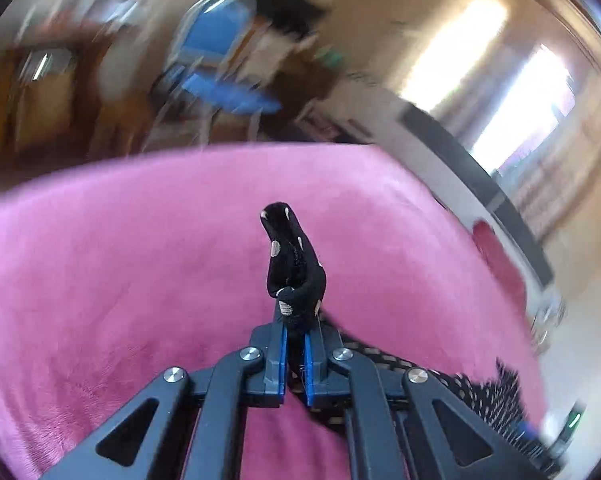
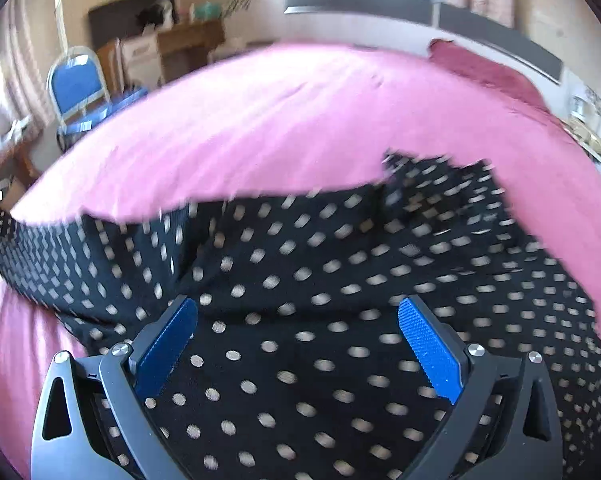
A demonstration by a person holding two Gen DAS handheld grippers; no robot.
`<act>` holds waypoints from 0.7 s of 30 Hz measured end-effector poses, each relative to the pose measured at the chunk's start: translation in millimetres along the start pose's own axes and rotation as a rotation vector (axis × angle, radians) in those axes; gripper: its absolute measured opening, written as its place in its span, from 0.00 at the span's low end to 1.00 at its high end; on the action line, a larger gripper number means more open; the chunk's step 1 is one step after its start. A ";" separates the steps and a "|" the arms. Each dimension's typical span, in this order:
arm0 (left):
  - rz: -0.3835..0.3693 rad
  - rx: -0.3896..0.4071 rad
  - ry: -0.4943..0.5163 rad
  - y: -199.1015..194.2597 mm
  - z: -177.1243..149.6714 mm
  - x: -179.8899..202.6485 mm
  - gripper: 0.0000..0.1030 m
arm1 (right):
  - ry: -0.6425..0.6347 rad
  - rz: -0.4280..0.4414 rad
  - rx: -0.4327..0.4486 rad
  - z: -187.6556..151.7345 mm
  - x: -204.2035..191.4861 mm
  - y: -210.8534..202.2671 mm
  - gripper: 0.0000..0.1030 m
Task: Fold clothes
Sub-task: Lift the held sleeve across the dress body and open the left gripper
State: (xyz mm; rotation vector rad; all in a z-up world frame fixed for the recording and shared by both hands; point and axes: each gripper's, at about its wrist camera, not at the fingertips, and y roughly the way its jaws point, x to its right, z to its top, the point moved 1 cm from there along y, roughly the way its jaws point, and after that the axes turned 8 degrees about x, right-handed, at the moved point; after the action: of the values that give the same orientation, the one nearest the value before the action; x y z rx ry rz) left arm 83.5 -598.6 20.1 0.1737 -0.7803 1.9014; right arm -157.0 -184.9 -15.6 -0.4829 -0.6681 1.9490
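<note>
A wide pink velvety bedspread (image 2: 260,120) carries a black garment with pale polka dots (image 2: 320,264), spread across its near part. The right gripper (image 2: 296,344) hangs over that cloth with its blue-padded fingers (image 2: 428,352) wide apart, nothing pinched between them. The left gripper (image 1: 296,344) is clamped tight on a bunched fold of the garment, which pokes out beyond its fingertips and trails away to the right.

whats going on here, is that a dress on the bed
A person with a gripper in each hand is folding a black polka-dot garment on a pink bedspread. The left gripper is shut on a bunched bit of the fabric. The right gripper hangs open above the spread cloth, holding nothing. Whether it is a dress I can't tell.
</note>
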 end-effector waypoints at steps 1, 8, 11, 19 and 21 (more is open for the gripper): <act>-0.023 0.011 0.051 -5.9 0.5 23.2 0.05 | 0.004 -0.018 -0.001 -1.4 6.8 -7.5 0.99; -0.241 -0.012 0.330 -9.9 -31.4 194.1 0.05 | 0.046 -0.158 -0.064 -35.2 81.8 -38.6 0.99; -0.313 -0.063 0.415 1.9 -69.1 261.6 0.05 | 0.109 -0.180 -0.107 -47.6 117.8 -45.7 0.99; -0.378 -0.130 0.644 16.4 -178.9 393.5 0.05 | 0.132 -0.150 -0.137 -62.0 160.8 -53.0 0.99; -0.393 -0.132 0.690 16.7 -207.0 418.5 0.05 | 0.151 -0.143 -0.133 -65.9 171.0 -56.3 0.99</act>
State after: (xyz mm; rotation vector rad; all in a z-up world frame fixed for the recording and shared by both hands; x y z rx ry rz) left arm -78.7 -160.9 38.9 -0.3730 -0.3581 1.3894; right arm -155.3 5.3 -38.9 -0.6402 -0.7186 1.7222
